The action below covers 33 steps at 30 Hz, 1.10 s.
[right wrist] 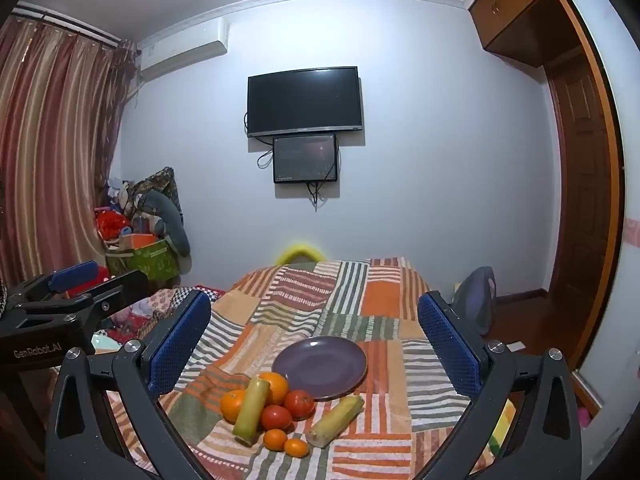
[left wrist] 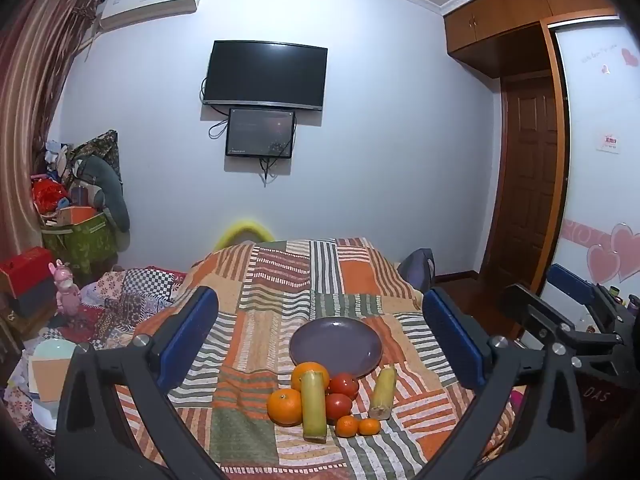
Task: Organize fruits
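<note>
An empty purple plate (left wrist: 336,346) (right wrist: 322,368) sits on a striped patchwork cloth. In front of it lies a cluster of fruit: two large oranges (left wrist: 285,406) (right wrist: 233,405), two red tomatoes (left wrist: 344,386) (right wrist: 299,403), two small tangerines (left wrist: 346,426) (right wrist: 275,439) and two yellow-green sugarcane pieces (left wrist: 313,406) (right wrist: 252,410). My left gripper (left wrist: 320,340) is open and empty, held above and short of the fruit. My right gripper (right wrist: 316,344) is open and empty at a similar distance. Each gripper shows at the edge of the other's view.
The cloth-covered table (left wrist: 280,272) drops off at the left to a cluttered bed with boxes and a pink toy (left wrist: 66,290). A backpack (right wrist: 476,300) stands on the floor at the right. A TV (left wrist: 264,76) hangs on the far wall.
</note>
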### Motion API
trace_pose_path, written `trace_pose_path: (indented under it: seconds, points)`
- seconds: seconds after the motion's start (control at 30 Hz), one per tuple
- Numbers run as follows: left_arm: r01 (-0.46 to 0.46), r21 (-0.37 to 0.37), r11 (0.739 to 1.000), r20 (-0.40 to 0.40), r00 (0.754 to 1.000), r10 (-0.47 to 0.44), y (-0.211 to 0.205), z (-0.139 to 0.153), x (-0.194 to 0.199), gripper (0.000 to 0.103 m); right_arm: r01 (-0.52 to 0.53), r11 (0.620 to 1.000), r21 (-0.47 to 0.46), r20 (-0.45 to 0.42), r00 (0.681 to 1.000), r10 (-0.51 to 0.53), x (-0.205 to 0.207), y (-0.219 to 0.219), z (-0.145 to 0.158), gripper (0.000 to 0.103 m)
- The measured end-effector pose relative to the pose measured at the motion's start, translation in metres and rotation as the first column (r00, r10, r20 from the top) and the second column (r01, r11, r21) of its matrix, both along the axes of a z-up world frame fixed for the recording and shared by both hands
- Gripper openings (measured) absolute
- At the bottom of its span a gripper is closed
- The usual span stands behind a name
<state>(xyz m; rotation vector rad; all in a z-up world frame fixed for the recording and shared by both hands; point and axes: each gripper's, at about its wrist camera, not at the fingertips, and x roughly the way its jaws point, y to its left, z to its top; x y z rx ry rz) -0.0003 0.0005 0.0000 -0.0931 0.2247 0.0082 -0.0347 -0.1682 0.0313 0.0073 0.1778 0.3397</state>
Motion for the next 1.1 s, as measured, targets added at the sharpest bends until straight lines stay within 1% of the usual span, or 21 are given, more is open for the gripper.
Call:
trace_pose_path:
  seconds: [0.23,0.27,0.3,0.43,0.47,0.6,1.1]
  points:
    - [-0.002,0.006,1.000,-0.001,1.000,0.002,0.002,0.003,0.000,0.103,-0.005,1.000,0.006,-0.007,1.000,0.005,-0.001,0.001,-0.001,0.103]
    - [-0.003,0.007,1.000,-0.002,1.000,0.003,0.003,0.003,0.000,0.103,-0.004,1.000,0.009,-0.006,1.000,0.004,0.002,-0.001,0.003,0.103]
    - [-0.002,0.007,1.000,0.002,1.000,0.002,0.003,0.002,-0.001,0.103,-0.001,1.000,0.013,0.014,1.000,0.001,-0.005,-0.003,0.002,0.103]
    - [-0.002,0.012,1.000,0.004,1.000,0.002,0.006,0.002,-0.002,0.103,0.002,1.000,0.016,0.008,1.000,-0.002,-0.003,-0.005,0.004,0.103]
    - [-0.001,0.018,1.000,0.009,1.000,0.001,-0.002,0.002,-0.002,0.103,0.005,1.000,0.019,0.008,1.000,-0.005,-0.004,-0.004,0.001,0.103]
    - [-0.002,0.026,1.000,0.011,1.000,0.002,-0.005,0.002,-0.003,0.103,0.005,1.000,0.021,-0.004,1.000,-0.005,-0.003,-0.004,0.002,0.103]
    - [0.002,0.039,0.999,0.012,1.000,-0.002,-0.008,0.004,-0.004,0.103,0.008,1.000,0.029,-0.011,1.000,-0.007,-0.002,-0.006,0.001,0.103]
